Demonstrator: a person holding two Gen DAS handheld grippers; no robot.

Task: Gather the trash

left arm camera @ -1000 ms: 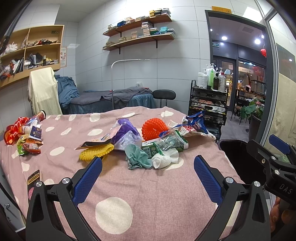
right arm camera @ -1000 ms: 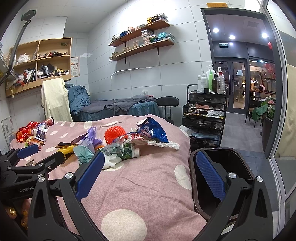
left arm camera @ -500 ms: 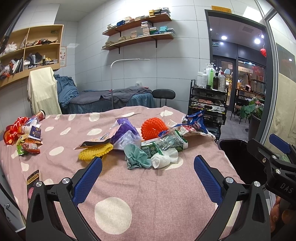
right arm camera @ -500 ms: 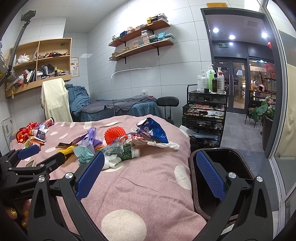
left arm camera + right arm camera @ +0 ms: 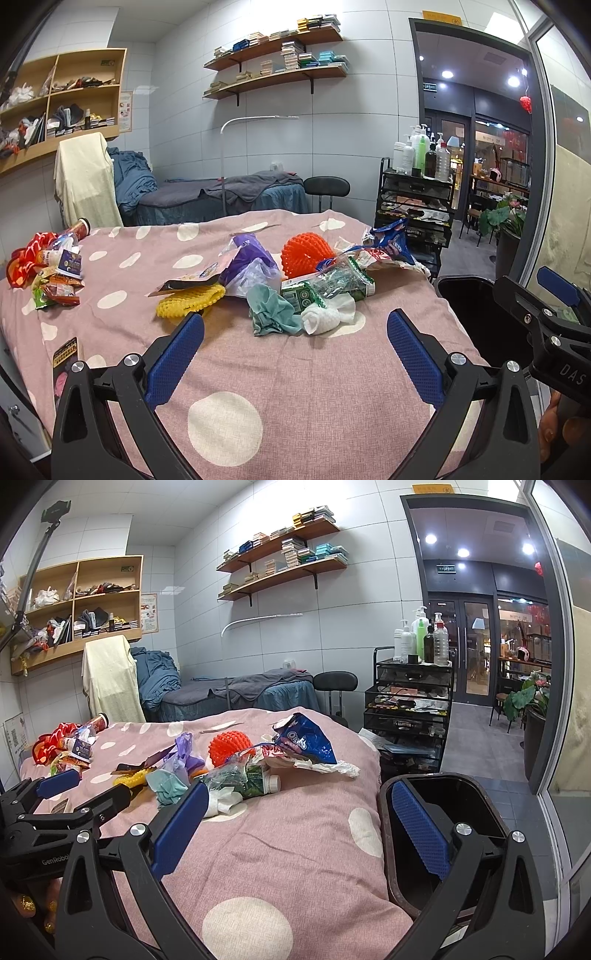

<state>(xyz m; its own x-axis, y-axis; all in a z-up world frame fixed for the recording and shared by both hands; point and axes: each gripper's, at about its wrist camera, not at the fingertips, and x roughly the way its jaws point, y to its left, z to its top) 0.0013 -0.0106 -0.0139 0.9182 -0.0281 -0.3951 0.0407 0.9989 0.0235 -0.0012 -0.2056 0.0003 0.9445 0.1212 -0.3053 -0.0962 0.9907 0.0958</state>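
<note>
Pink bedspread [image 5: 295,387] holds trash pile [image 5: 295,291] beyond both grippers' spread, empty fingers [image 5: 177,350].

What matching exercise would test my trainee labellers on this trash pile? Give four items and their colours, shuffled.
Items:
1. foam fruit net
2. spiky ball
3. crumpled cloth
4. snack bag

Colours:
A. blue
B. yellow
C. teal
D. orange

Pairs: 1-B, 2-D, 3-C, 4-A
</note>
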